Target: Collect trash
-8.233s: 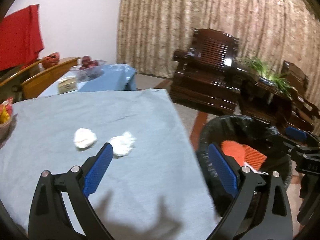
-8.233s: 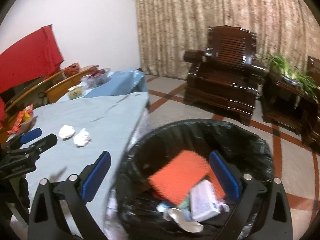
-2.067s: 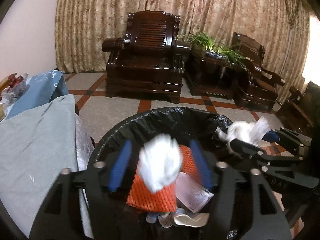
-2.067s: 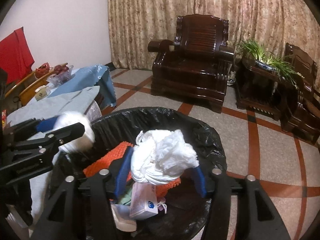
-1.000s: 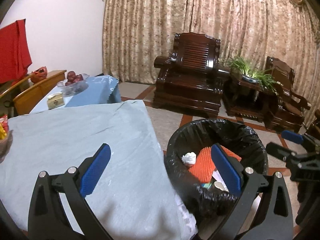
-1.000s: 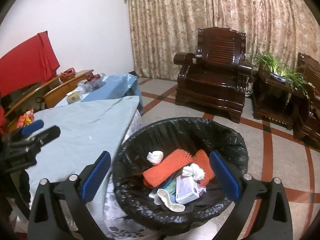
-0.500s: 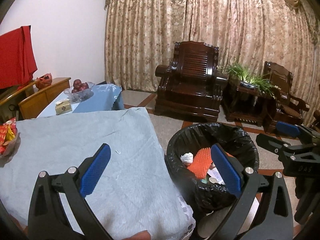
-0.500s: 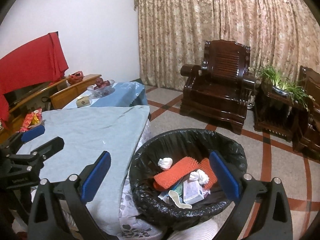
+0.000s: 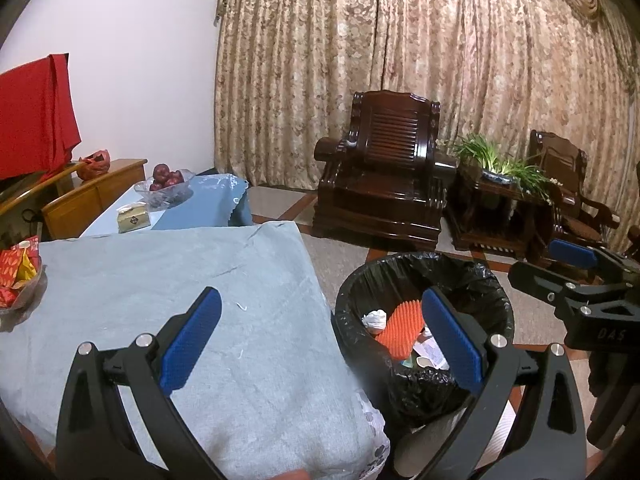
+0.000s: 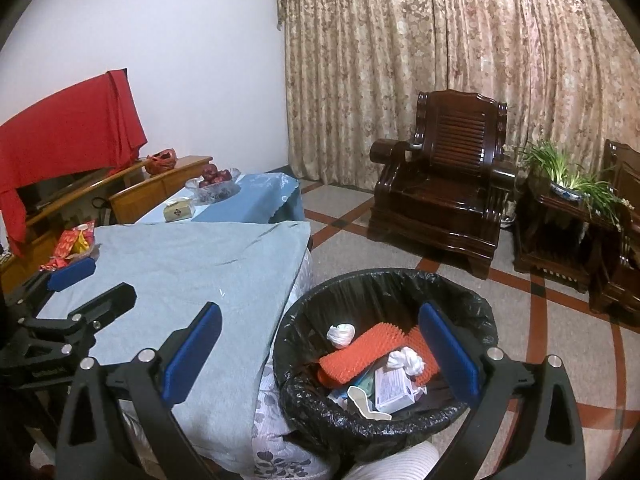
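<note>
A bin lined with a black bag [image 9: 420, 258] [image 10: 384, 276] stands on the floor beside the table with a light blue cloth [image 9: 160, 280] [image 10: 180, 264]. Inside lie two crumpled white tissue wads [image 10: 340, 334] [image 10: 406, 361], an orange mesh pad [image 9: 402, 330] [image 10: 360, 354] and a small white box [image 10: 394, 388]. One wad [image 9: 375, 319] shows in the left wrist view. My left gripper [image 9: 320, 304] [image 10: 96, 284] hangs open and empty over the table's corner. My right gripper [image 10: 320, 316] [image 9: 544, 264] is open and empty above the bin's near side.
On the table's far left sits a bowl of red snack packets [image 9: 16, 276] [image 10: 72, 246]. Behind it are a fruit bowl [image 9: 164, 182] and a tissue box [image 9: 134, 218]. A dark wooden armchair [image 9: 384, 184] and a plant stand [image 10: 568, 204] stand on the tiled floor beyond.
Two seconds ago each gripper was shut on a tissue wad over the bin. Both wads now lie inside, and both grippers have opened, pulled back and risen.
</note>
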Demonstrator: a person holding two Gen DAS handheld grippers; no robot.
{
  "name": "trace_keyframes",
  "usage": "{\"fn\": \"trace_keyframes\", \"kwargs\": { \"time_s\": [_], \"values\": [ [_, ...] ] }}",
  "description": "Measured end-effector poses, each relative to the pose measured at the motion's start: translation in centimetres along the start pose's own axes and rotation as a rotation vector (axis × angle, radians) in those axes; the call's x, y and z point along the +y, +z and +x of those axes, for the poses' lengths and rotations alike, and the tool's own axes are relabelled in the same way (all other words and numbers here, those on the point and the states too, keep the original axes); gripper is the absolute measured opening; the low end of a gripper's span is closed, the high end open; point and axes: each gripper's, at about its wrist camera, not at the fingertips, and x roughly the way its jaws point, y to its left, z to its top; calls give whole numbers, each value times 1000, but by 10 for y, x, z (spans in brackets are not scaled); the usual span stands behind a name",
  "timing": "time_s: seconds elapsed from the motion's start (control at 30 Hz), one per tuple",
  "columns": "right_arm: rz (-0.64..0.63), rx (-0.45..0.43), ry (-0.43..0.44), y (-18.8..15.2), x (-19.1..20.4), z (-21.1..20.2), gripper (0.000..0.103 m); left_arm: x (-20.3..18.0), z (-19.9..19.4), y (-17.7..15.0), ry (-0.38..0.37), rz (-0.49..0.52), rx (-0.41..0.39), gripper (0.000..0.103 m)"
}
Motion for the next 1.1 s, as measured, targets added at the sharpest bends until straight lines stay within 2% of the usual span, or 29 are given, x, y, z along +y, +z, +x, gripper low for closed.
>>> {"fn": "trace_keyframes", "kwargs": {
  "time_s": [1.1],
  "values": [
    [-12, 7, 6, 2, 5, 4, 97, 8, -1, 4, 7, -8, -1, 97]
  ]
}}
